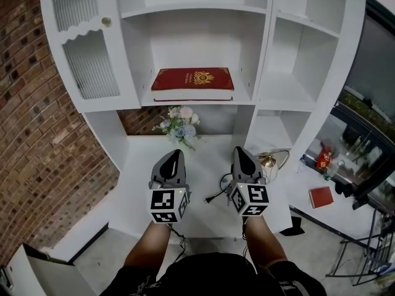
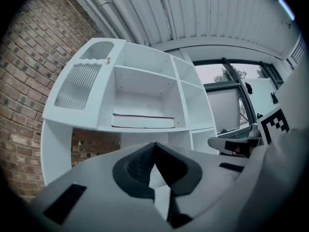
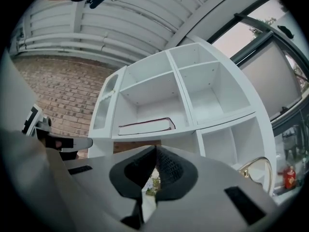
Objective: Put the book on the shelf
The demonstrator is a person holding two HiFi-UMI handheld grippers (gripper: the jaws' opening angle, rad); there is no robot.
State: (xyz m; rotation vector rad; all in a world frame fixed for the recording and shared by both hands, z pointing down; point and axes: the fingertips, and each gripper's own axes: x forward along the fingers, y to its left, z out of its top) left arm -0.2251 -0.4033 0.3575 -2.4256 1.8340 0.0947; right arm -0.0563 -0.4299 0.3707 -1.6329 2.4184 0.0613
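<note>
A red book (image 1: 193,81) with a gold emblem lies flat on the middle shelf of the white shelf unit (image 1: 259,54). Its page edge shows in the left gripper view as the book (image 2: 143,121) and in the right gripper view as the book (image 3: 146,126). My left gripper (image 1: 175,155) and right gripper (image 1: 239,152) hover side by side over the white desk (image 1: 139,190), well below and in front of the book. Both have their jaws pressed together with nothing between them.
A small flower bouquet (image 1: 179,126) stands under the book's shelf. A gold-rimmed object (image 1: 271,160) and a black cable (image 1: 217,195) lie on the desk at right. A brick wall (image 1: 31,116) is at left. Glass-fronted cabinet doors (image 1: 86,54) are at upper left.
</note>
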